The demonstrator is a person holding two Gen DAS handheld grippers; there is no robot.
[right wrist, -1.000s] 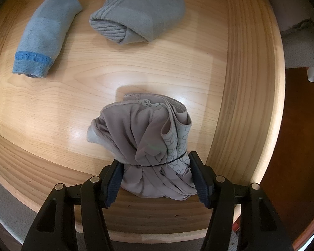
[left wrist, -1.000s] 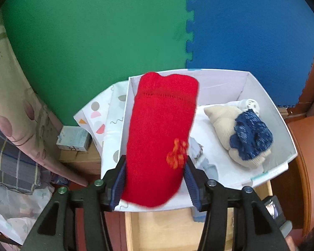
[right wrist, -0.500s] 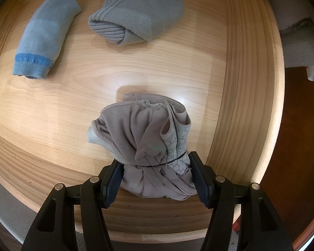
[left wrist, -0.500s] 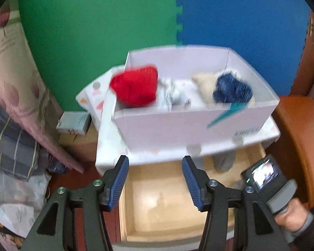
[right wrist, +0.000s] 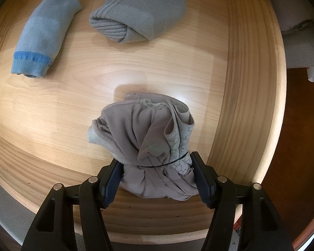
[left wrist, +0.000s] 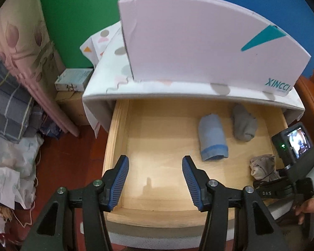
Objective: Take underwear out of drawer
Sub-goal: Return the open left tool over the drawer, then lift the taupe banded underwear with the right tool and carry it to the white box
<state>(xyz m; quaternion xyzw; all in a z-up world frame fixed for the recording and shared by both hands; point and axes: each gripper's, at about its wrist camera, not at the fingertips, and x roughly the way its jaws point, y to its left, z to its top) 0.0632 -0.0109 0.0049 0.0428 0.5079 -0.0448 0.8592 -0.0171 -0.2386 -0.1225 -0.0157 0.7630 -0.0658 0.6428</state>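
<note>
Taupe bundled underwear (right wrist: 155, 146) sits between right gripper (right wrist: 157, 175) pads, near wooden drawer (left wrist: 123, 129) front-right corner.
Right jaws just eased wider, pointing steeply down; left gripper (left wrist: 156, 179) empty, half-spread above drawer's front edge.

Glossy pale wooden drawer (right wrist: 247, 79), soft taupe cloth underwear (right wrist: 148, 144), ribbed knit sock (right wrist: 140, 12)

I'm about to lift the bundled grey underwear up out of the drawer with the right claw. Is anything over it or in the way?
Nothing visible blocks it. The grey underwear sits between the right claw pads near the drawer front corner, open above. The blue sock and grey sock lie apart, farther back.
</note>
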